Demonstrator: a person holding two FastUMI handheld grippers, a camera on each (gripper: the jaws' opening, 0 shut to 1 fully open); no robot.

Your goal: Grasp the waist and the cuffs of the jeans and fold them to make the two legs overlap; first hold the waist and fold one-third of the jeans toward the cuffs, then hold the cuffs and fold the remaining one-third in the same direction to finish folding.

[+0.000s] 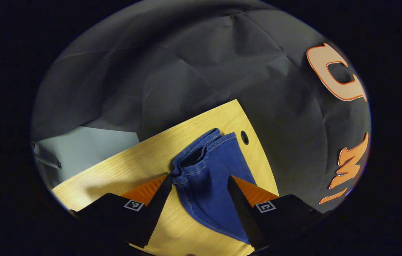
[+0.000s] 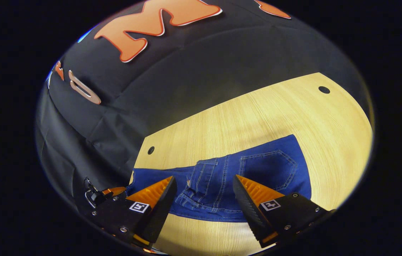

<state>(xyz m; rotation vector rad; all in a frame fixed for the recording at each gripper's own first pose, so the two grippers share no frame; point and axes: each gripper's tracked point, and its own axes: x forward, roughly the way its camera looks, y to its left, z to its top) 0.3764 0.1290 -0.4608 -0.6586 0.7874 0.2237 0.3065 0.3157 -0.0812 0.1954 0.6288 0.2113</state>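
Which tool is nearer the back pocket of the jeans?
Right. The right tool hangs open just beside the pocket; the left tool is open over the cuffs.

Blue denim jeans [image 2: 257,170], matt, with pale stitched seams. Under them a light wood-grain table [image 2: 257,117], smooth, slightly shiny. Behind, matt black cloth wall [image 1: 186,71], creased.

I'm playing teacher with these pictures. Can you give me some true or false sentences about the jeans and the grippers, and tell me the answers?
1. The jeans lie on a wooden table. True.
2. The left gripper is shut on the jeans. False: its fingers stand apart above the cuffs.
3. The right gripper is open. True.
4. The jeans are red. False: blue.
5. A back pocket shows near the right gripper. True.
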